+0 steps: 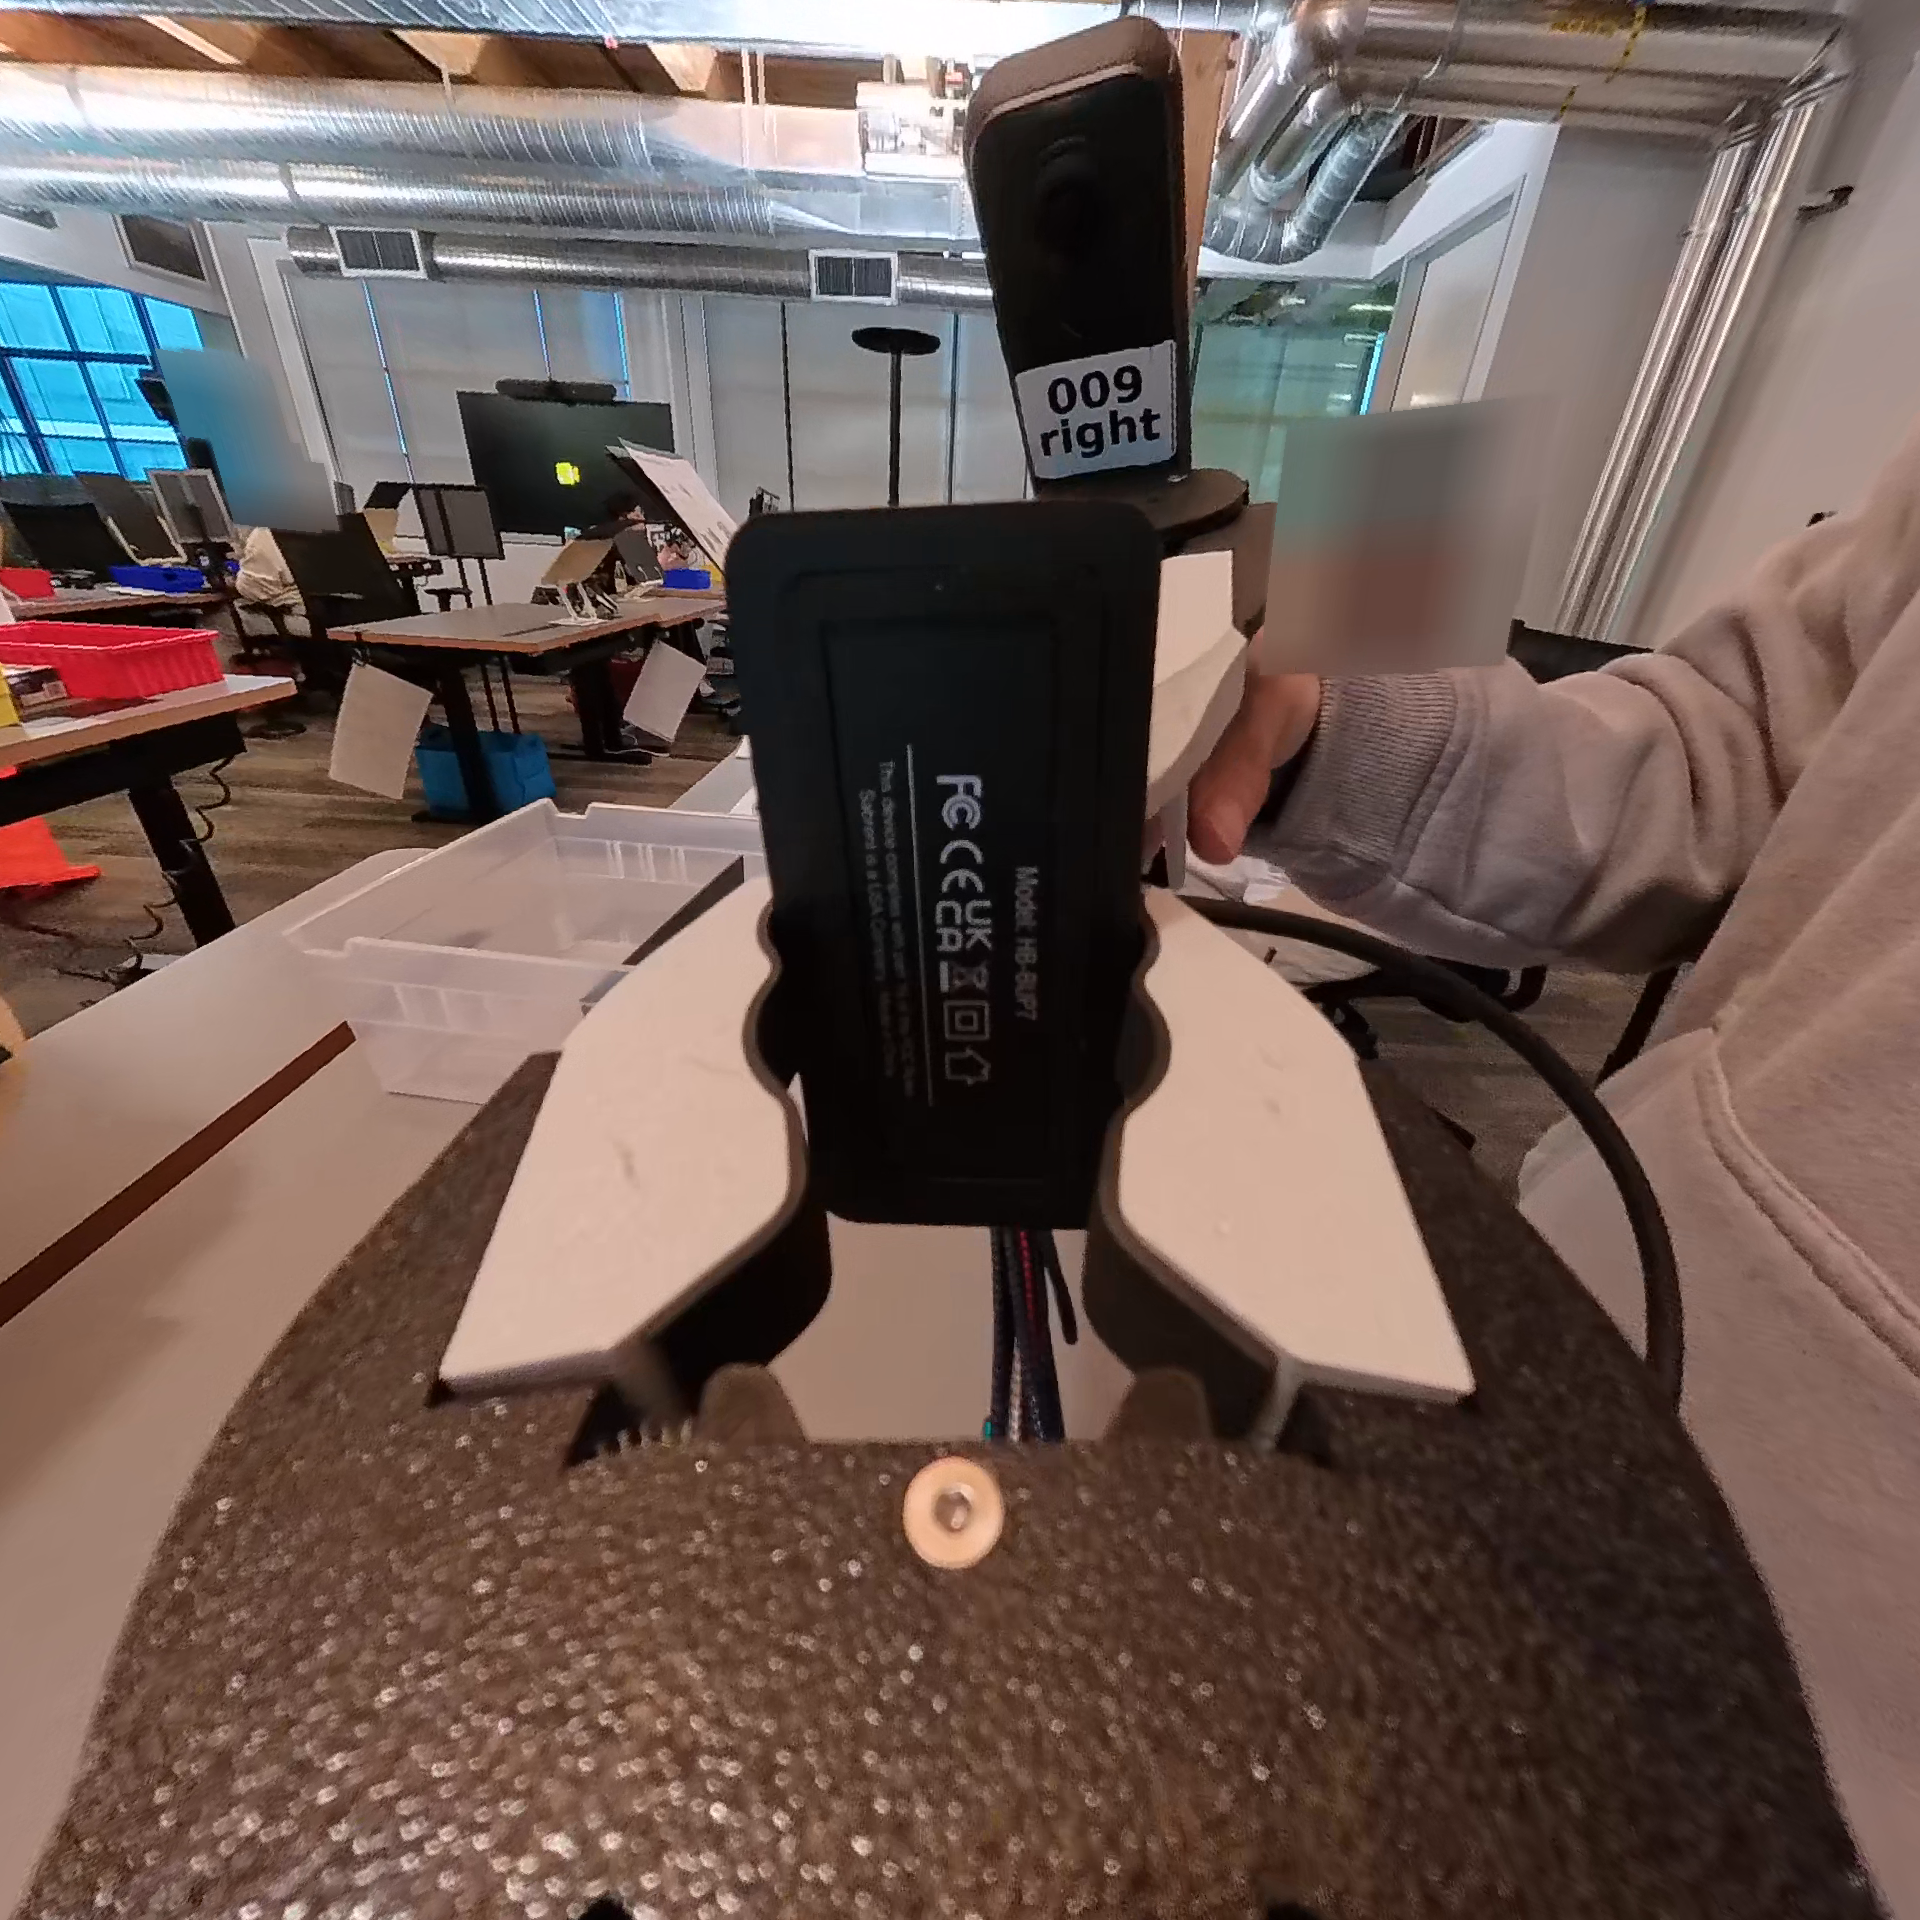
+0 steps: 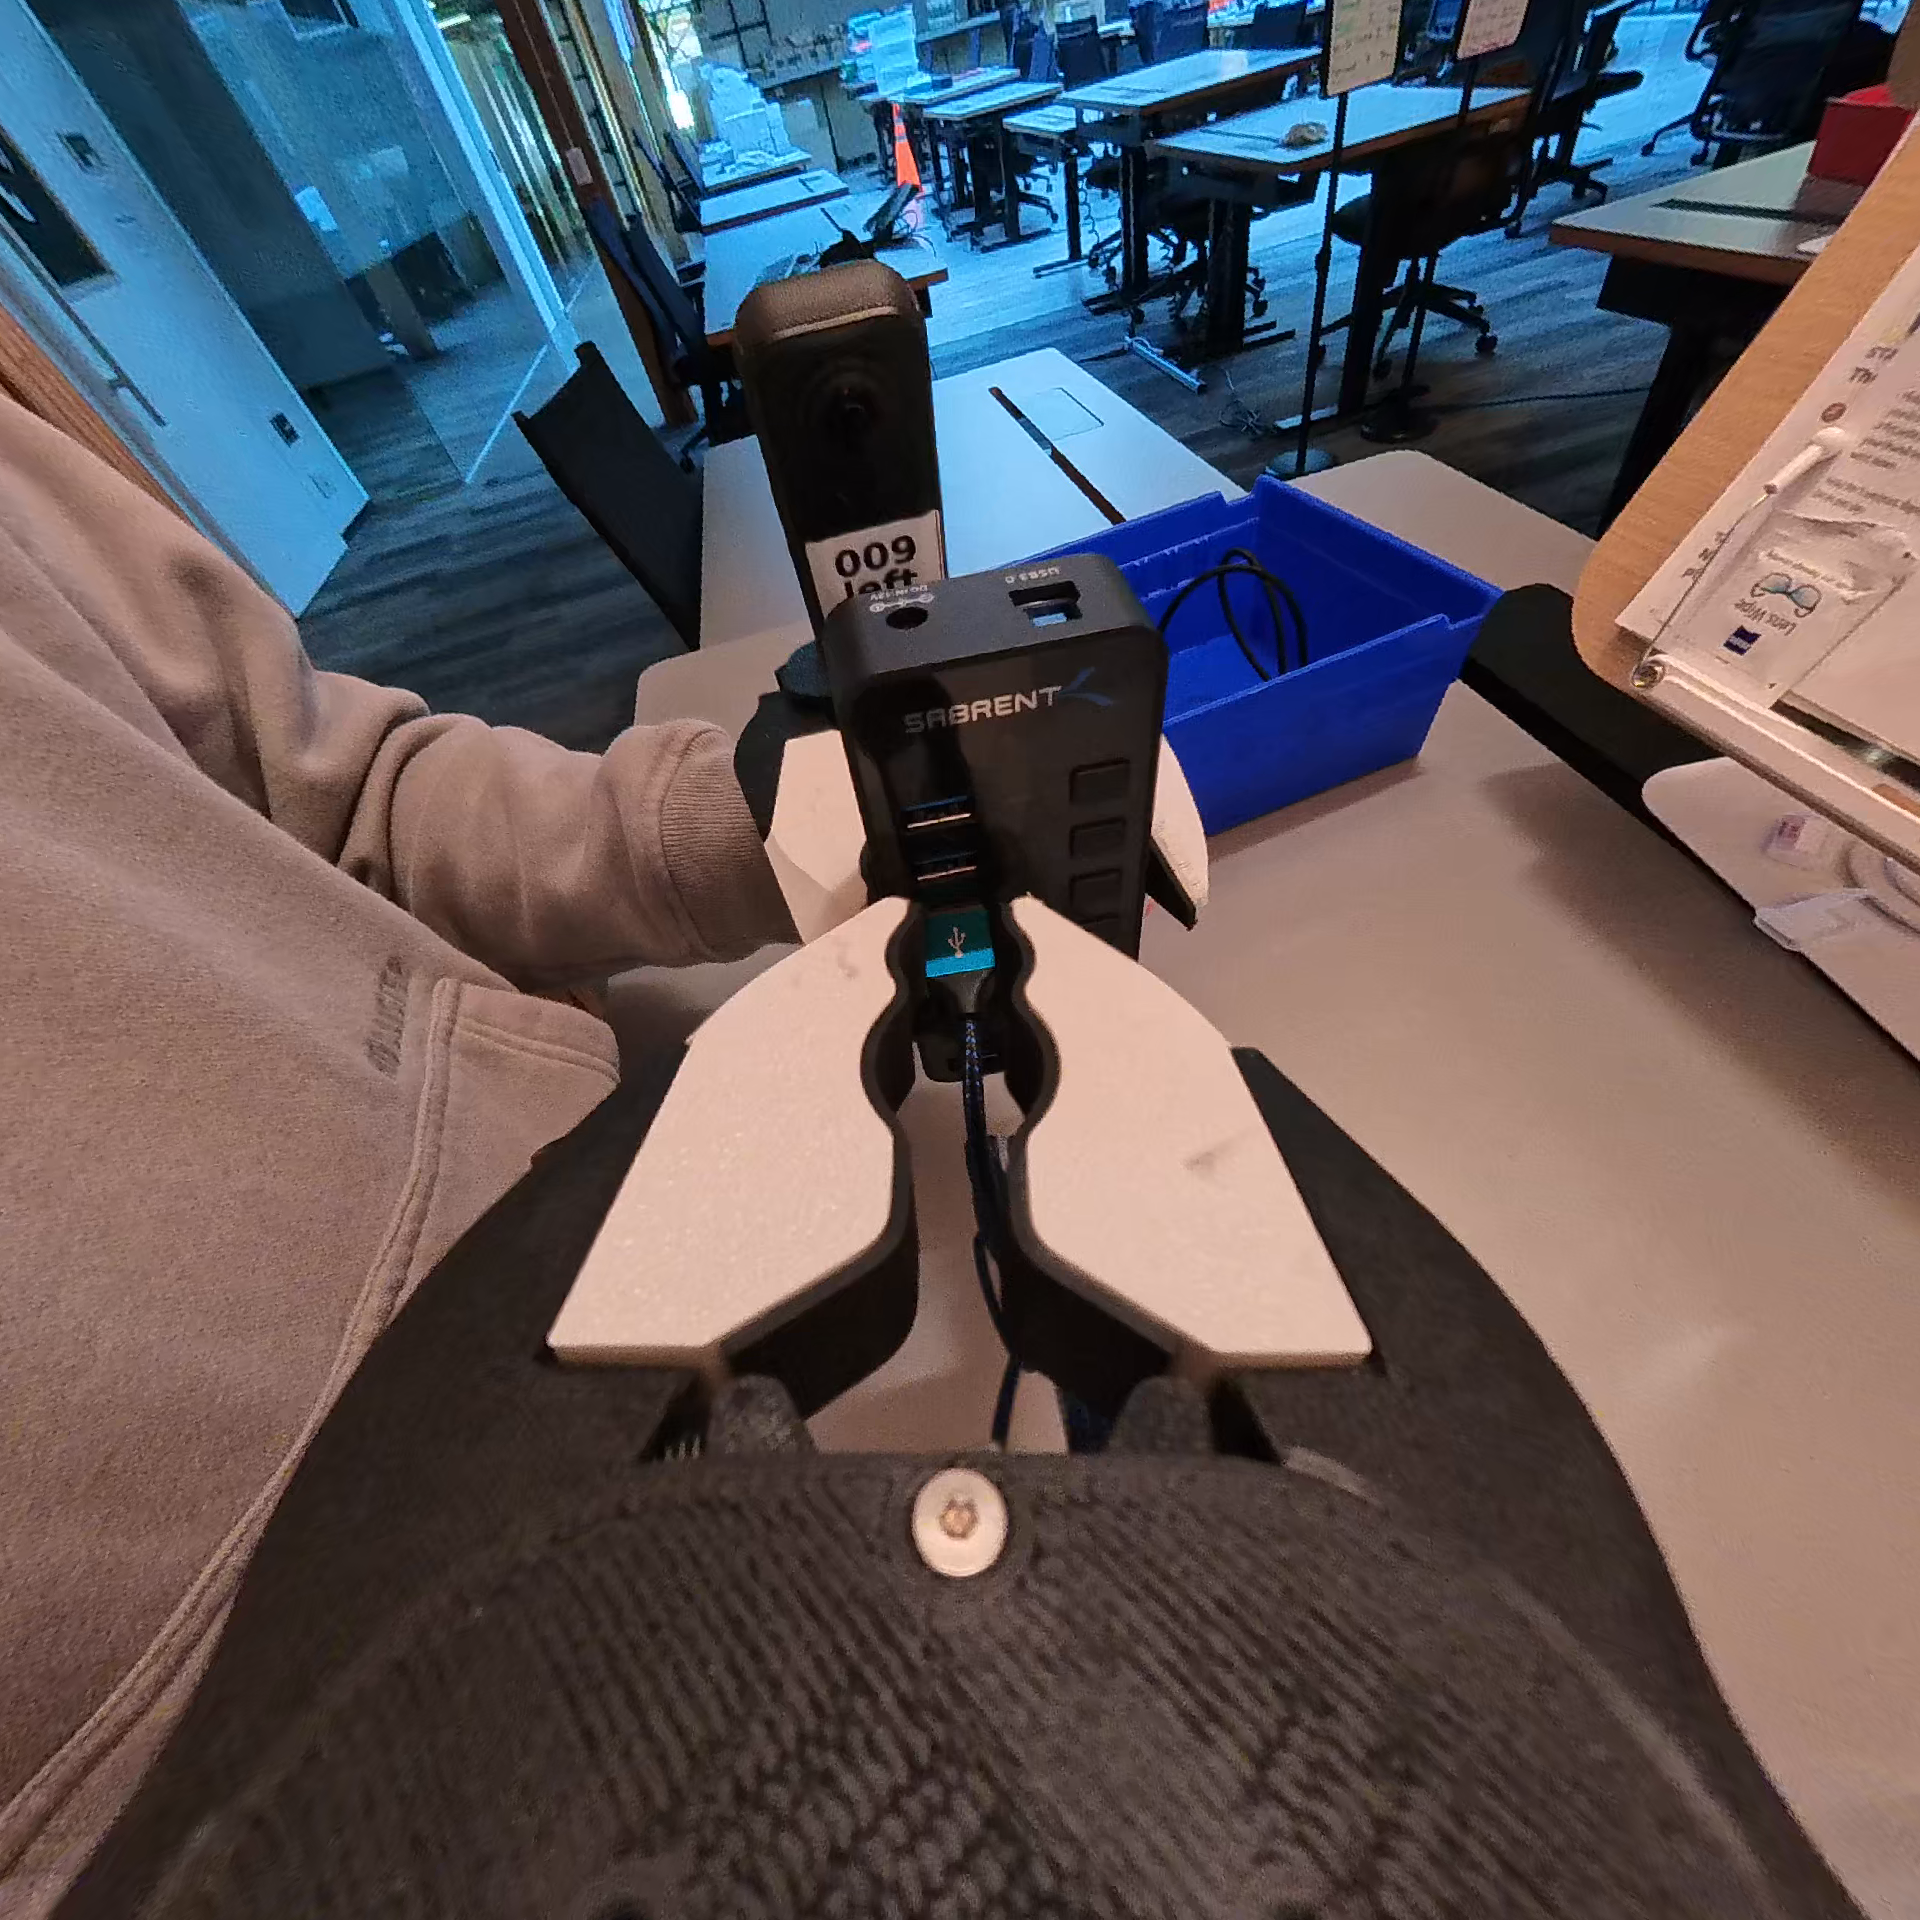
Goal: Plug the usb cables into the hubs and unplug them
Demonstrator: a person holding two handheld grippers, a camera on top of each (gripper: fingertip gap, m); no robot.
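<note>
In the left wrist view my left gripper (image 1: 954, 935) is shut on a black USB hub (image 1: 935, 727), held upright with its labelled back towards me. Braided cables (image 1: 1023, 1340) hang below it. In the right wrist view my right gripper (image 2: 958, 925) is shut on a USB plug with a teal band (image 2: 958, 948), set against the hub's front (image 2: 997, 707) just below two empty blue ports. The plug's metal tip is hidden. Its dark braided cable (image 2: 982, 1143) runs back between my fingers. The left gripper's white fingers (image 2: 816, 821) flank the hub.
A blue bin (image 2: 1340, 717) with a coiled black cable (image 2: 1257, 613) stands on the grey table behind the hub. A board with clipped papers (image 2: 1766, 540) leans at the right. A clear plastic bin (image 1: 499, 935) is at the left. A person's sleeve (image 1: 1558, 779) is close.
</note>
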